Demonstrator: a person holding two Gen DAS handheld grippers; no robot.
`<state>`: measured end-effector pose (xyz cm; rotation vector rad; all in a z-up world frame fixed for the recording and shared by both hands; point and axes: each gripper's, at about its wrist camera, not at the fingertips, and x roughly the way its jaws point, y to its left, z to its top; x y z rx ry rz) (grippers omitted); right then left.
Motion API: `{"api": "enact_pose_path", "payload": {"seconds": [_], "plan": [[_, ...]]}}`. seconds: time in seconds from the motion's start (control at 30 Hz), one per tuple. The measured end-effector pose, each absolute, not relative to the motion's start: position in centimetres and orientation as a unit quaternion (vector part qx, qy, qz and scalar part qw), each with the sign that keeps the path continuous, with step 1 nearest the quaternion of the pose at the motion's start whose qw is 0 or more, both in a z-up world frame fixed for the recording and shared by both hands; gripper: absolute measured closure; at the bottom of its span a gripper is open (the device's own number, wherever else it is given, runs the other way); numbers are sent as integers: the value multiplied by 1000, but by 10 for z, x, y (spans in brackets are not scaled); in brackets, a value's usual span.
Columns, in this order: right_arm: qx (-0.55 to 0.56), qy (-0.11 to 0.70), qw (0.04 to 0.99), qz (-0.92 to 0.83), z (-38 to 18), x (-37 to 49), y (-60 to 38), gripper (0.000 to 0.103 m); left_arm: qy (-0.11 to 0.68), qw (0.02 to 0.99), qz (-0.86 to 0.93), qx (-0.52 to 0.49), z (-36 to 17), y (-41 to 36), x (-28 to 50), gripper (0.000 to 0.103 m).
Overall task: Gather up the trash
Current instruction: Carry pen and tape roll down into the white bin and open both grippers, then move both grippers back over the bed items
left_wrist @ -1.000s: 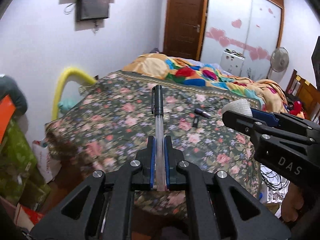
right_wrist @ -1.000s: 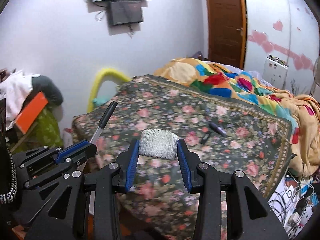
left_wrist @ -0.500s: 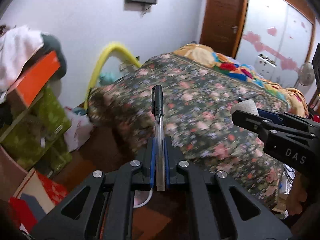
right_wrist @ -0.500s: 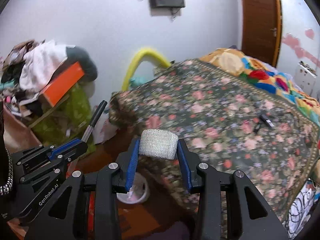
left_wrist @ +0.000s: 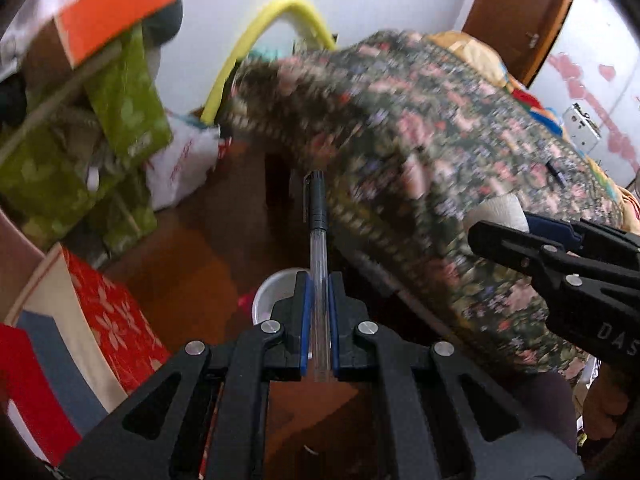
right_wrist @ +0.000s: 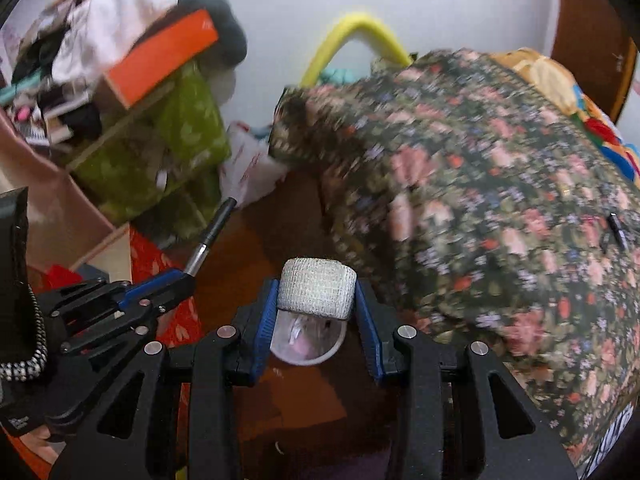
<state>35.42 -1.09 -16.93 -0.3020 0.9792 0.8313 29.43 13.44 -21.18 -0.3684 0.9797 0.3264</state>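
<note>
- A bed (left_wrist: 460, 152) under a dark floral quilt, blurred, fills the right side of both views; its corner hangs just beside the white bin (right_wrist: 306, 340) on the brown floor (left_wrist: 188, 272).
- On the left, green patterned boxes (right_wrist: 176, 136), an orange box (right_wrist: 164, 56) and heaped clothes crowd the floor; a red floral box (left_wrist: 108, 320) lies nearer.
- A bent yellow foam tube (left_wrist: 256, 36) leans against the white wall.
- The left tool (left_wrist: 319, 296) is clamped tight on a pen (left_wrist: 318, 240), clear barrel, black cap, pointing forward above the bin.
- The right tool (right_wrist: 316, 296) holds a roll of white woven bandage (right_wrist: 317, 288), a ribbed cylinder, directly over the bin's round rim.
</note>
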Motion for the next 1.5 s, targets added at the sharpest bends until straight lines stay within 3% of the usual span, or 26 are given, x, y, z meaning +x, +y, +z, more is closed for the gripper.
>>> {"api": "enact_pose_path", "payload": {"seconds": [0.37, 0.5, 0.7, 1.13, 1.23, 1.5], "plan": [[-152, 494, 743, 425, -210, 370, 38, 67, 490, 834, 142, -209, -247, 161, 316, 95], [-165, 494, 742, 422, -213, 372, 47, 55, 482, 836, 156, -210, -245, 171, 313, 70], [-168, 493, 745, 417, -212, 377, 40, 54, 478, 839, 174, -194, -235, 174, 305, 70], [-131, 438, 802, 385, -153, 385, -29, 54, 429, 879, 142, -153, -158, 121, 313, 70], [-115, 419, 822, 369, -133, 390, -59, 54, 415, 888, 141, -141, -138, 101, 319, 64], [-83, 378, 869, 310, -94, 407, -153, 54, 381, 914, 99, -100, -89, 23, 350, 59]]}}
